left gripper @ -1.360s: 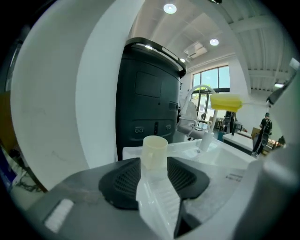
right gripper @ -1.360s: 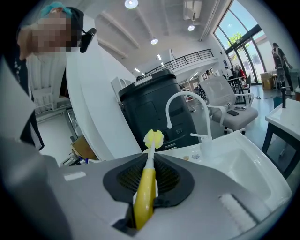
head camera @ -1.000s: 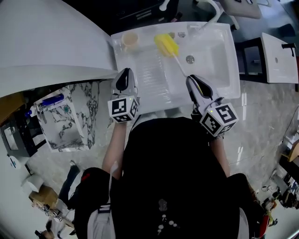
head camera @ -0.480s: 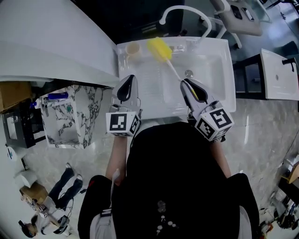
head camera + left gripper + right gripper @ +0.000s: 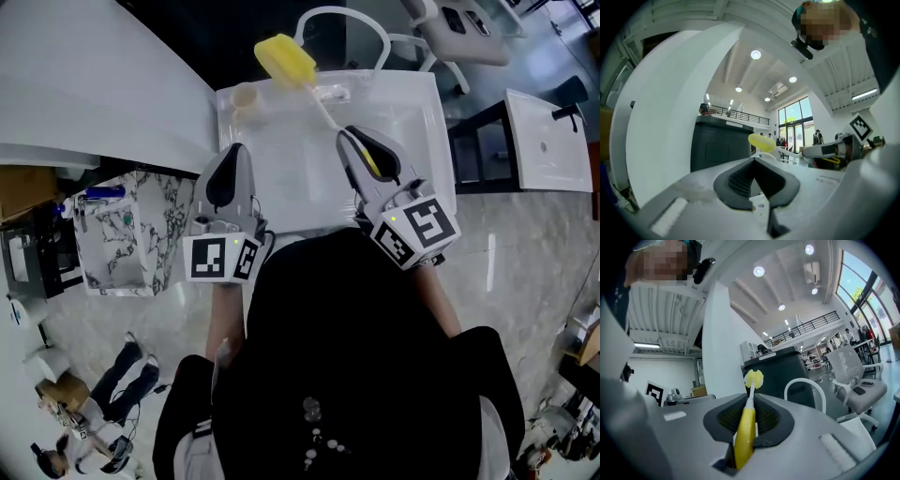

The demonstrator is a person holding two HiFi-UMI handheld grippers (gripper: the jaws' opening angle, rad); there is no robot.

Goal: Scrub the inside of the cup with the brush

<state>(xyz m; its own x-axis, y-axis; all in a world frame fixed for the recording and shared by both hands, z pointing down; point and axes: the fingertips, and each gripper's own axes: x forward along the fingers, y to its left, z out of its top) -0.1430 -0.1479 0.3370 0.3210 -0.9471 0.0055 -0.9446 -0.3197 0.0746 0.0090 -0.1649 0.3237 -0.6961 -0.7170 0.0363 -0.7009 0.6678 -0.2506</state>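
A small beige cup [image 5: 245,96] stands at the sink's back left corner, on the white drainboard [image 5: 281,159]. My right gripper [image 5: 351,141] is shut on the yellow handle of the brush [image 5: 745,432]. Its thin white stem rises to the yellow sponge head [image 5: 284,58], which hangs in the air over the sink's rear edge, right of the cup and apart from it. The right gripper view looks up along the brush head [image 5: 753,378]. My left gripper [image 5: 231,155] is shut and empty near the sink's front left, short of the cup. From the left gripper [image 5: 755,161] the sponge head [image 5: 761,142] shows ahead.
The sink's basin [image 5: 403,122] lies right of the drainboard, with an arched white faucet [image 5: 342,19] behind it. A curved white counter [image 5: 94,84] runs along the left. A marble-patterned bin [image 5: 136,234] sits below it. A white side table [image 5: 548,141] stands at the right.
Both grippers have risen and tilted upward. The brush head swung left and back, from over the drainboard to above the sink's rear edge near the cup.
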